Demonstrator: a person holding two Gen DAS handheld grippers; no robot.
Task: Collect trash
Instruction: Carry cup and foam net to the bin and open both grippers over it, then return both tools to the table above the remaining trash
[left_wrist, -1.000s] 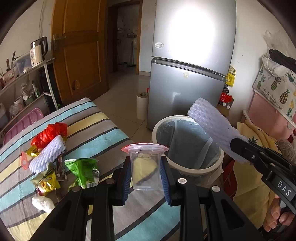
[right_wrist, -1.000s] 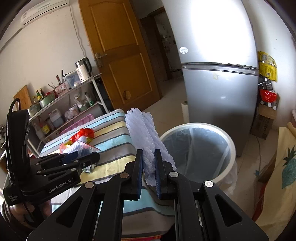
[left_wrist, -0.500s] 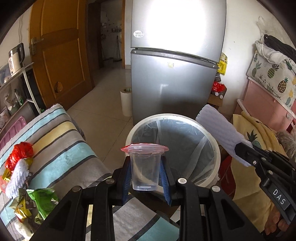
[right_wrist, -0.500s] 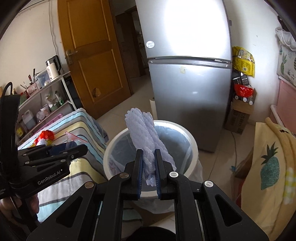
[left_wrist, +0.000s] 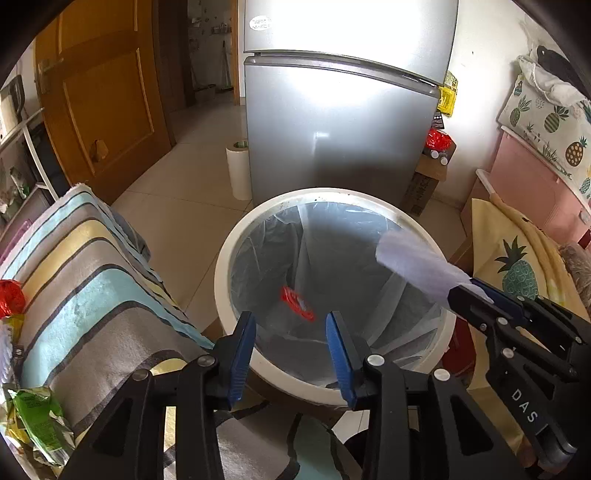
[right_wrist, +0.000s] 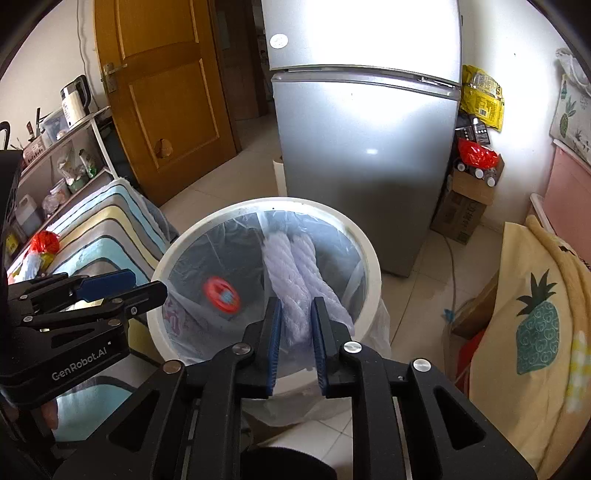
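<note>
Both tongs hang over the lined bin (left_wrist: 334, 384) so drops land inside. The left tongs (left_wrist: 290, 350) are opening, empty — the red-lidded cup (left_wrist: 297, 303) falls within. The right tongs (right_wrist: 297, 332) are parting around the foam net (right_wrist: 291, 273).

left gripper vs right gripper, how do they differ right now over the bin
The left gripper has nothing between its jaws; the clear cup with the red rim is already dropping inside the lined bin. The right gripper has the white foam net sleeve between its jaws. The left gripper's gap is wide, the right gripper's narrow. Both have blue pads, point down at the bin, and their jaws are opening.
</note>
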